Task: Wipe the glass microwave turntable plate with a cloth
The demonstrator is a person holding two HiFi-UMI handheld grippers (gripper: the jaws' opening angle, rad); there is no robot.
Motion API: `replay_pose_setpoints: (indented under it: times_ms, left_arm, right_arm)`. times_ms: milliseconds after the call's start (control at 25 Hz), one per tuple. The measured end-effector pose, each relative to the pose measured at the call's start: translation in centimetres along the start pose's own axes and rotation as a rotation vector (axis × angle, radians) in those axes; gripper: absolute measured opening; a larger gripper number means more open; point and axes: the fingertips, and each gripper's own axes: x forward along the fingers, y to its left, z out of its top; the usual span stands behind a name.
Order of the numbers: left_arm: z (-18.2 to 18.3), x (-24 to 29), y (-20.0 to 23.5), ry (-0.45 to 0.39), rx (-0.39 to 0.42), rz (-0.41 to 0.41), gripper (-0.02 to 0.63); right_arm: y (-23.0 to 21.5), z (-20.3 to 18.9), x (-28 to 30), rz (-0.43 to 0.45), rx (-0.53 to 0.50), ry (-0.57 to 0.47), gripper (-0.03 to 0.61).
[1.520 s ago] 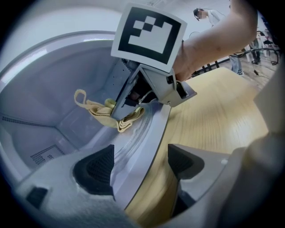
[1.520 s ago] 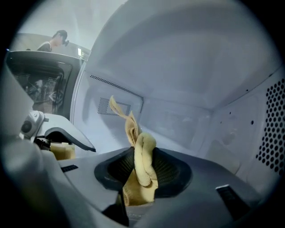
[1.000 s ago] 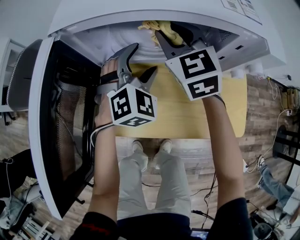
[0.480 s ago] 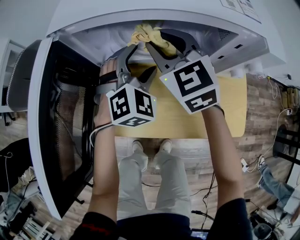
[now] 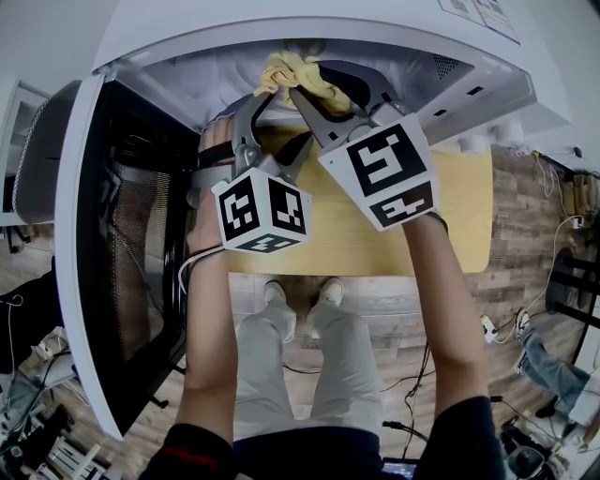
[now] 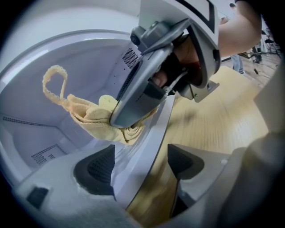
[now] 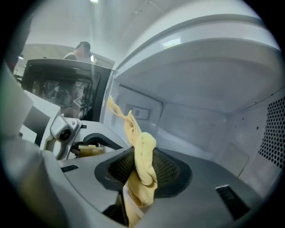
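Observation:
My left gripper reaches into the mouth of the open microwave. Its jaws stand on either side of the glass turntable plate, which I see edge-on and tilted, and they seem shut on its rim. The right gripper is just beyond, shut on a bunched yellow cloth. In the left gripper view the cloth presses against the plate's inner face, under a finger of the right gripper. The cloth sticks up between the right jaws, a loose end trailing upward.
The white microwave stands on a pale wooden table; its door hangs wide open at the left. The cavity walls close in around both grippers. Wood floor with cables lies below the table.
The right gripper has moved left and nearer with the cloth, which now sits above the left gripper's jaws. The left gripper has stayed put.

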Motion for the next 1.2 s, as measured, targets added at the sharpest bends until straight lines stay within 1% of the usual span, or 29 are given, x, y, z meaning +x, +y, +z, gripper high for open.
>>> replay_pose_setpoints:
  times_ms: [400, 920, 1200]
  left_arm:
    - [-0.1, 0.1, 0.1, 0.006, -0.005, 0.003, 0.370]
    - [-0.2, 0.1, 0.3, 0.012, -0.001, 0.014, 0.367]
    - [-0.3, 0.1, 0.4, 0.016, -0.003, 0.020, 0.367]
  right_arm:
    - [-1.7, -0.7, -0.4, -0.074, 0.008, 0.000, 0.127]
    - [-3.5, -1.6, -2.2, -0.190, 0.072, 0.002, 0.130]
    - [-3.5, -1.8, -2.8, -0.215, 0.098, 0.004, 0.130]
